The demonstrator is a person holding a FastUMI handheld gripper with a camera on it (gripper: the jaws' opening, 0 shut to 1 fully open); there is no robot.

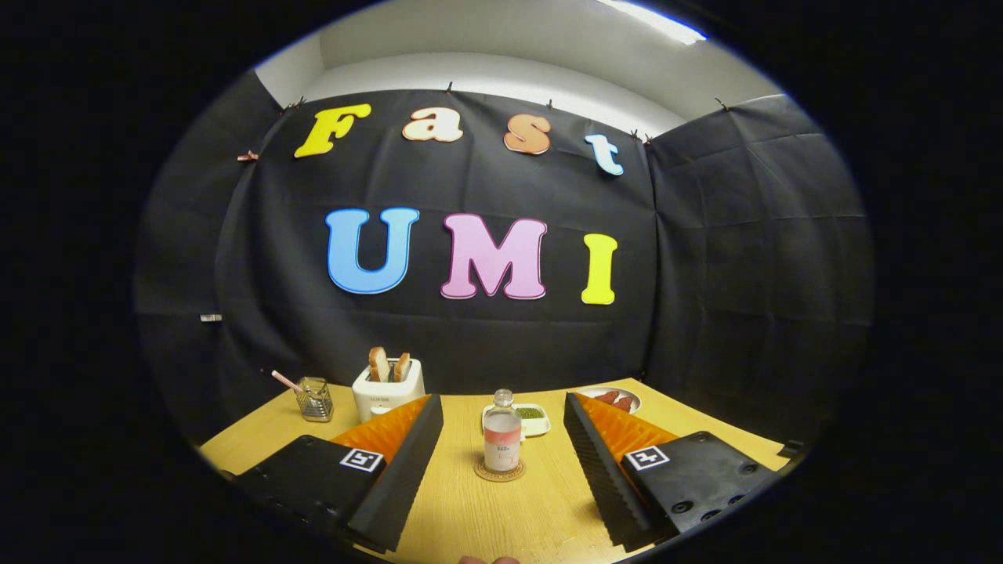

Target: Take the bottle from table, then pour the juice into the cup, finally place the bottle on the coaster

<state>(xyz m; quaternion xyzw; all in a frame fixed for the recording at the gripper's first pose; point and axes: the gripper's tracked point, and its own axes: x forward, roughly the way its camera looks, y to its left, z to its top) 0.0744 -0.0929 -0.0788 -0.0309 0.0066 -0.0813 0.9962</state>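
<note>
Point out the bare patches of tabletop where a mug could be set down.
Bare wood lies between the open gripper jaws, nearer than the clear bottle of pink juice on its round cork coaster. More lies beside the glass straw holder. It is crowded behind the bottle: white toaster, small white dish, white plate.

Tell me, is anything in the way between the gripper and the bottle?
Nothing visible is. The bottle stands upright on the coaster, just ahead of the open gripper, in line with the gap between its fingers. Only bare table lies between them. The small dish sits behind the bottle.
</note>
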